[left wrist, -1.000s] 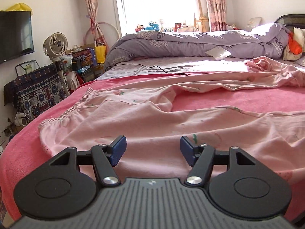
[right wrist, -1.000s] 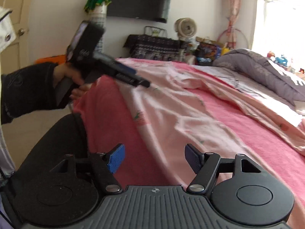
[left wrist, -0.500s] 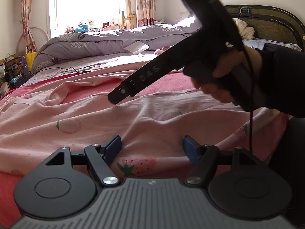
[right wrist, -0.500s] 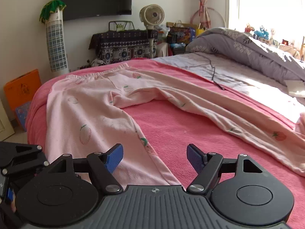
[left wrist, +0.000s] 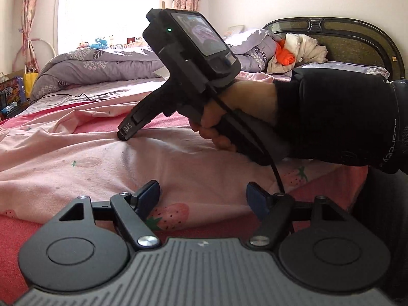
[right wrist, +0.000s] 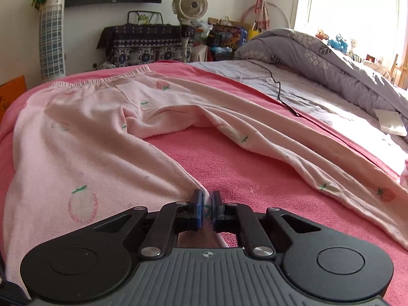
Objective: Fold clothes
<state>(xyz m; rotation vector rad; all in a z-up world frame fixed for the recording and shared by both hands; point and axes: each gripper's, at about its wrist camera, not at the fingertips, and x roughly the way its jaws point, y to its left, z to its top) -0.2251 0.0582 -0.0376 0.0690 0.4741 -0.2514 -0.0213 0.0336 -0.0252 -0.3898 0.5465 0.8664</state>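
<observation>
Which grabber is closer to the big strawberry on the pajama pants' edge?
Left. The left gripper hovers open right over the strawberry; the right gripper pinches the pants farther along.

The bed (right wrist: pixel 267 178) carries a pink cover, and pale pink strawberry-print trousers (right wrist: pixel 84 137) lie spread flat on it, waistband toward the foot end, legs apart. Beyond them lie a grey sheet (right wrist: pixel 301 94), a black cable (right wrist: pixel 278 86), and a bunched lilac duvet (right wrist: pixel 331 58).

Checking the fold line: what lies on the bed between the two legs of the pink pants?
In the right wrist view, only bare pink bedsheet lies between the two legs of the pink pants; nothing else lies there.
</observation>
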